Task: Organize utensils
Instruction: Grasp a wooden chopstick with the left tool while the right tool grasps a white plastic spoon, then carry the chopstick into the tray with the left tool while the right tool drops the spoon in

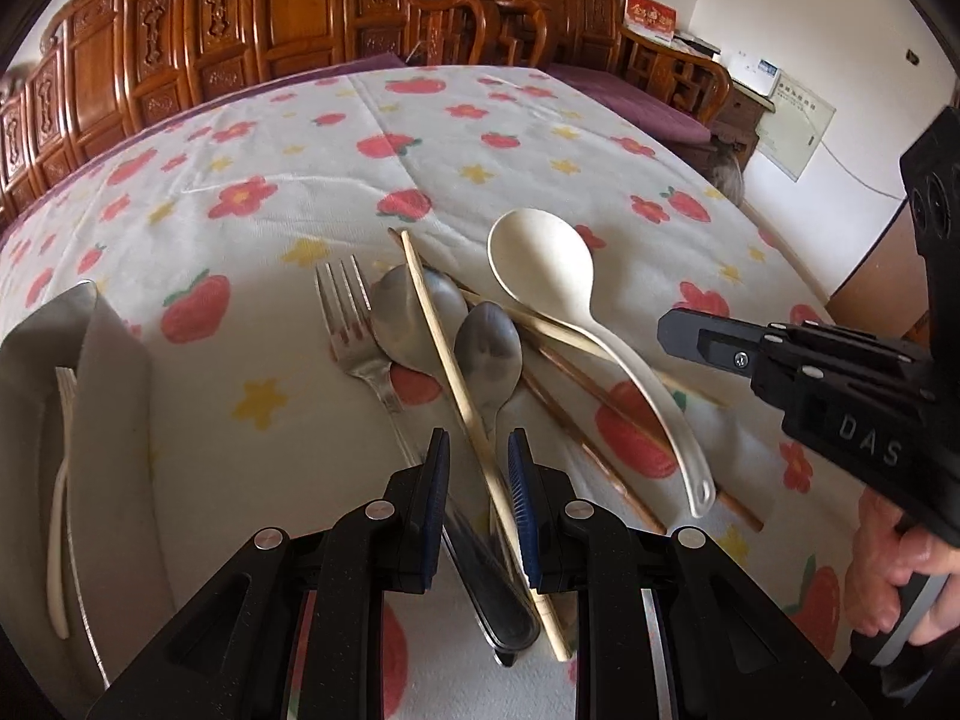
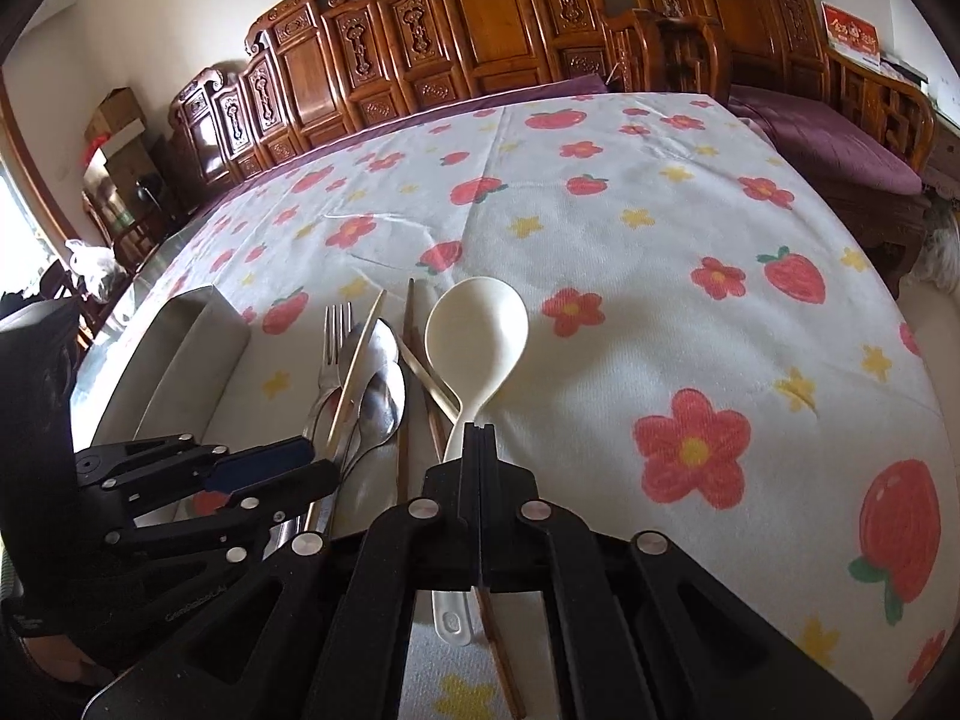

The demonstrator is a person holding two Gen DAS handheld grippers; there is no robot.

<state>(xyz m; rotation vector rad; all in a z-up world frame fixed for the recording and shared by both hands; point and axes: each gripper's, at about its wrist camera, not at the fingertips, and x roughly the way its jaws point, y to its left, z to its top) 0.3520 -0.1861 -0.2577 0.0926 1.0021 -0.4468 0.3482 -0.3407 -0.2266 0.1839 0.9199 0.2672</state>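
Bench [image 1: 252, 138] with floral cloth; grey tray [image 1: 114, 396] at its left edge; utensil pile mid-bench; left gripper [image 1: 478, 468], slightly open, straddles the pale chopstick [image 1: 447, 360]: centre it, then squeeze; right gripper [image 2: 479, 438] closed, seemingly empty, above the white spoon [image 2: 477, 336].

From my left gripper [image 1: 478, 468], jaws slightly parted, a pale chopstick [image 1: 462, 396] and a steel spoon's [image 1: 489, 354] handle run between the pads. A fork [image 1: 354, 330] lies left; the white ladle [image 1: 558, 276] lies toward the table's [image 1: 240, 120] right edge.
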